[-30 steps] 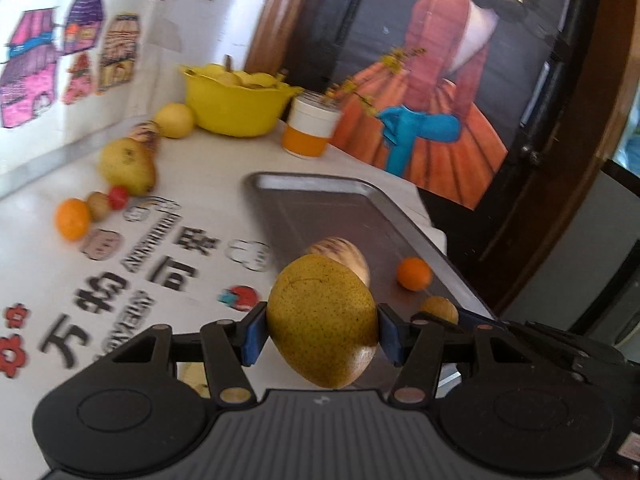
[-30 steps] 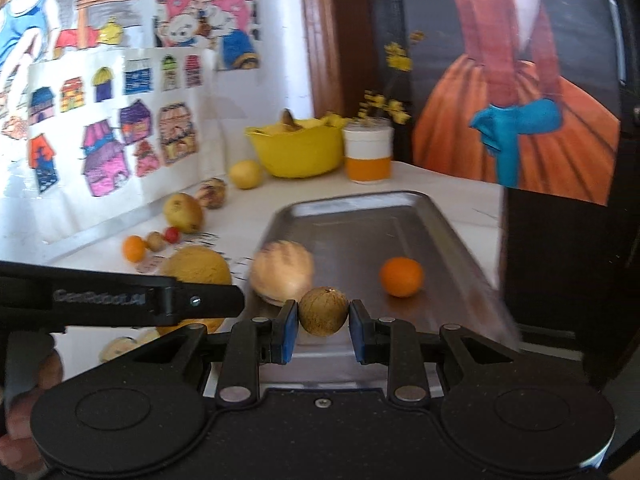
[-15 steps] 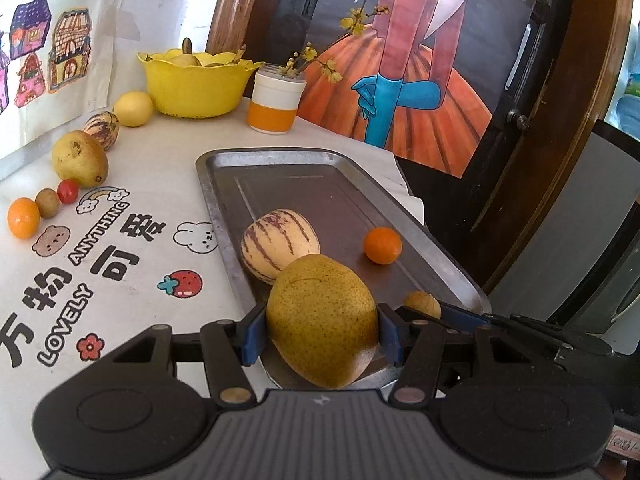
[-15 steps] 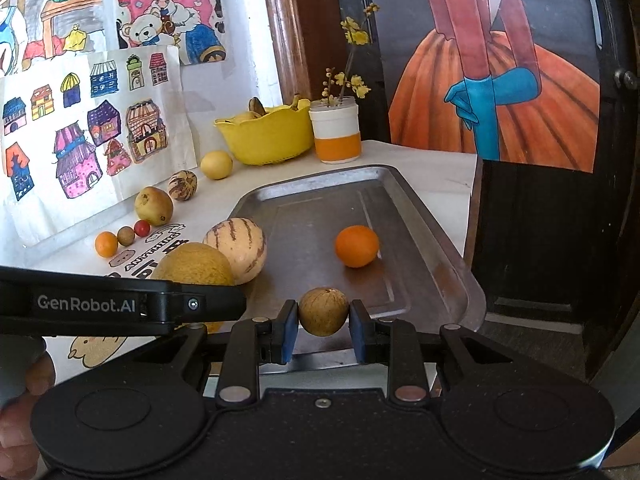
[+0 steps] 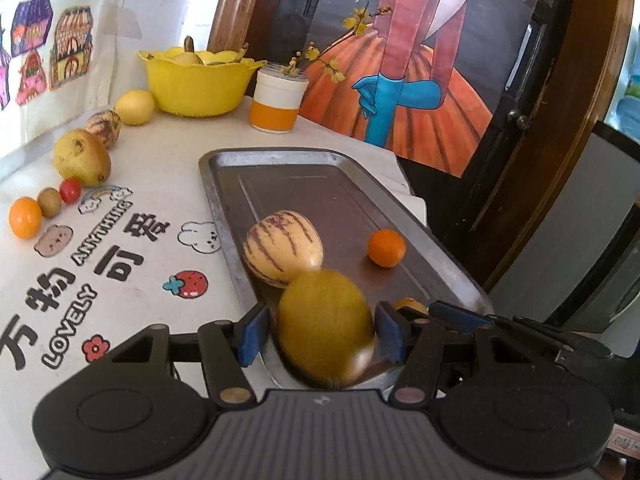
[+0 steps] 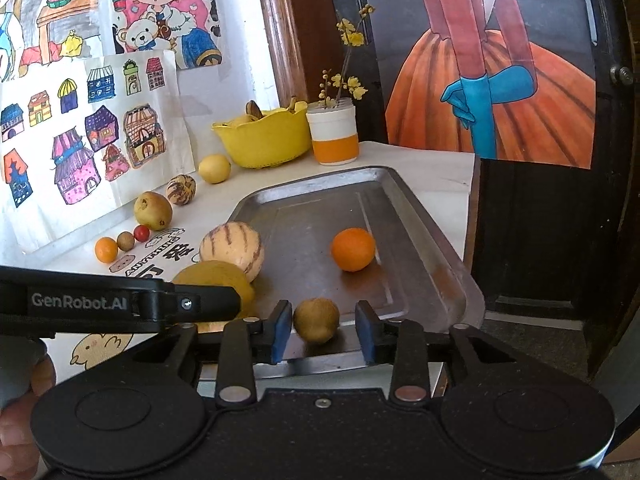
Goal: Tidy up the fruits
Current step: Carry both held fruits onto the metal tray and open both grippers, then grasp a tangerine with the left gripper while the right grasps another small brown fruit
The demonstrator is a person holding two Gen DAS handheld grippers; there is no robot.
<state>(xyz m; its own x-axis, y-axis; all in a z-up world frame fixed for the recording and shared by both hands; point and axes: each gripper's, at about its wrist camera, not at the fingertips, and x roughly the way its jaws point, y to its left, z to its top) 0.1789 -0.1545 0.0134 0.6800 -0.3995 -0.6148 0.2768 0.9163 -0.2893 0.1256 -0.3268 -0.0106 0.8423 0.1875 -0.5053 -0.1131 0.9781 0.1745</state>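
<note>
A metal tray [image 5: 332, 168] [image 6: 416, 224] holds a striped melon [image 5: 283, 254] [image 6: 233, 249] and an orange [image 5: 386, 247] [image 6: 353, 249]. My left gripper [image 5: 320, 334] is open over the tray's near end; a large yellow-green pear [image 5: 326, 326] [image 6: 214, 280] sits blurred between its pads, with gaps either side. My right gripper [image 6: 320, 330] is open; a small brown fruit [image 6: 317, 319] [image 5: 408, 304] sits between its fingers at the tray's near edge, free of the pads.
Along the wall stand a small orange [image 5: 25, 217], a brown fruit [image 5: 49, 201], a cherry tomato [image 5: 70, 190], a pear [image 5: 82, 157], a striped melon [image 5: 104, 127] and a lemon [image 5: 134, 107]. A yellow bowl [image 5: 196, 80] and a white-orange cup [image 5: 278, 98] stand behind.
Both grippers have opened. The pear has left the left pads and dropped toward the tray. The small brown fruit has left the right pads.
</note>
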